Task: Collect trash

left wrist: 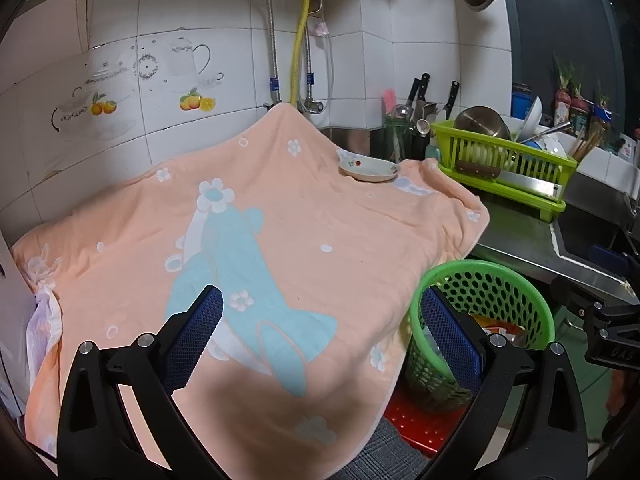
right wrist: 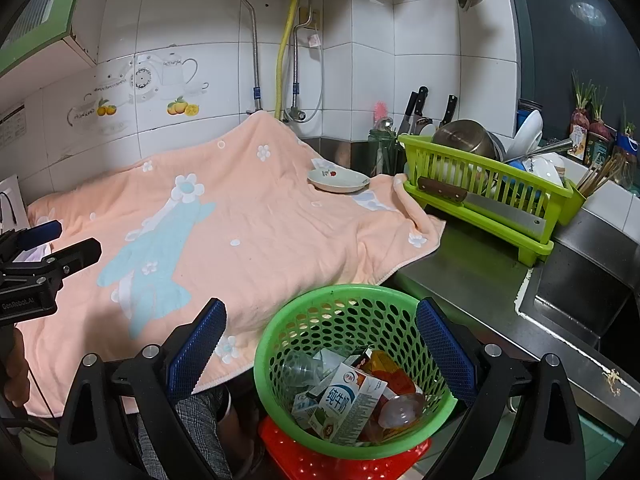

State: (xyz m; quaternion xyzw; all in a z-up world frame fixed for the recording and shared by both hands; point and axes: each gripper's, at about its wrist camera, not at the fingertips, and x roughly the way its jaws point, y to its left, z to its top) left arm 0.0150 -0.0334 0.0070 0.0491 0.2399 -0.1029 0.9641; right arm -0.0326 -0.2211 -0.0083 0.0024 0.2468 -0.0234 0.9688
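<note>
A green perforated basket (right wrist: 320, 292) stands on a red crate (right wrist: 340, 464) below the counter edge. It holds a milk carton (right wrist: 344, 404), a clear plastic cup (right wrist: 300, 368) and an orange wrapper (right wrist: 390, 372). My right gripper (right wrist: 320, 346) hovers open just above the basket with nothing between its fingers. My left gripper (left wrist: 324, 336) is open and empty over the peach towel (left wrist: 280, 240), with the basket (left wrist: 480, 266) to its right. A crumpled white wad (left wrist: 44, 312) lies at the towel's left edge.
A white saucer (right wrist: 338, 180) sits on the towel's far side. Right of it a lime dish rack (right wrist: 480, 184) holds pots and plates, with a cleaver (right wrist: 492, 204) along its front. The steel sink (right wrist: 580, 292) is at the far right. Knives stand by the tiled wall.
</note>
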